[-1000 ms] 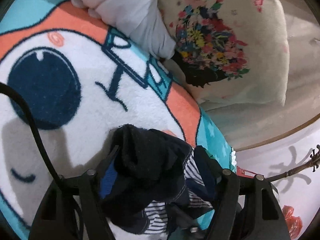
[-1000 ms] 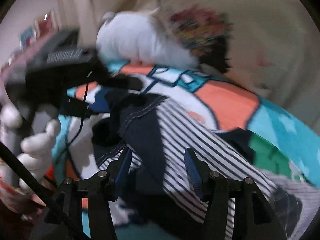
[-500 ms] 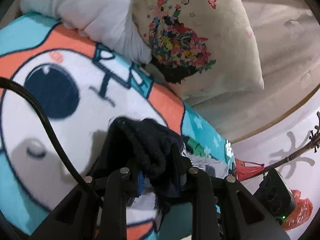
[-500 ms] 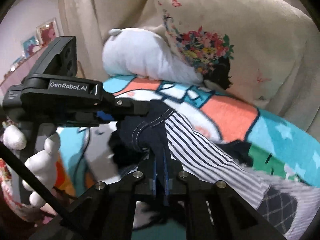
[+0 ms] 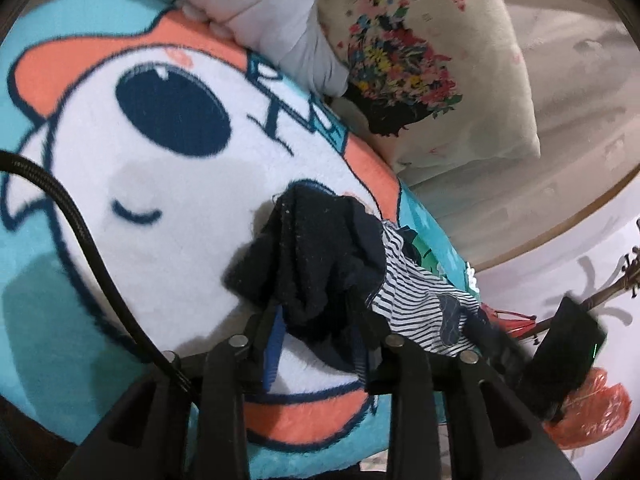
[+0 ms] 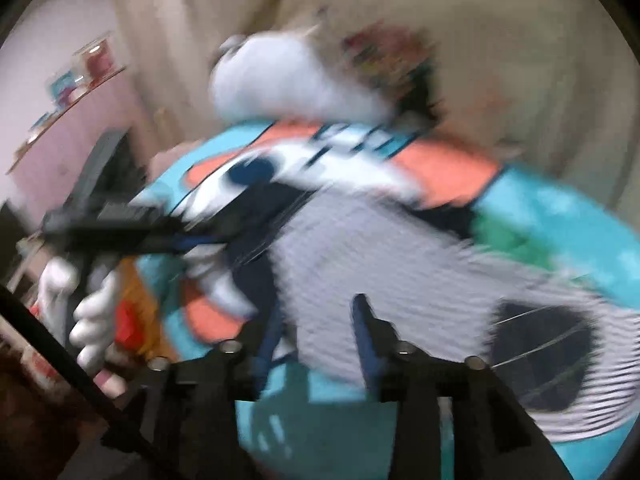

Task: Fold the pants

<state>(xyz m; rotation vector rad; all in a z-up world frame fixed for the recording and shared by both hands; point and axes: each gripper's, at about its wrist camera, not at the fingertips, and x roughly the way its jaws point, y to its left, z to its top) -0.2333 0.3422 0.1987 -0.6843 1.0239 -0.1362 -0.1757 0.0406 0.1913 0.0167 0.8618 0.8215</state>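
Note:
The pants (image 5: 412,296) are striped white and navy with a dark waistband, lying on a cartoon blanket (image 5: 160,184). My left gripper (image 5: 316,328) has its jaws partly apart with the bunched dark waistband (image 5: 316,256) lying between them. In the blurred right wrist view the pants (image 6: 400,260) spread across the blanket (image 6: 560,216). My right gripper (image 6: 316,328) stands open just over the striped cloth, holding nothing. The left gripper's body (image 6: 116,228) and a gloved hand (image 6: 92,320) show at the left there.
A white plush (image 5: 256,12) and a floral cushion (image 5: 432,60) lie at the blanket's far edge. A black cable (image 5: 80,240) crosses the left view. The right gripper's body (image 5: 568,356) and a red bag (image 5: 592,412) are at lower right.
My right gripper, shut on the pants half a second ago, has opened and is moving fast. My left gripper's jaws have widened around the waistband.

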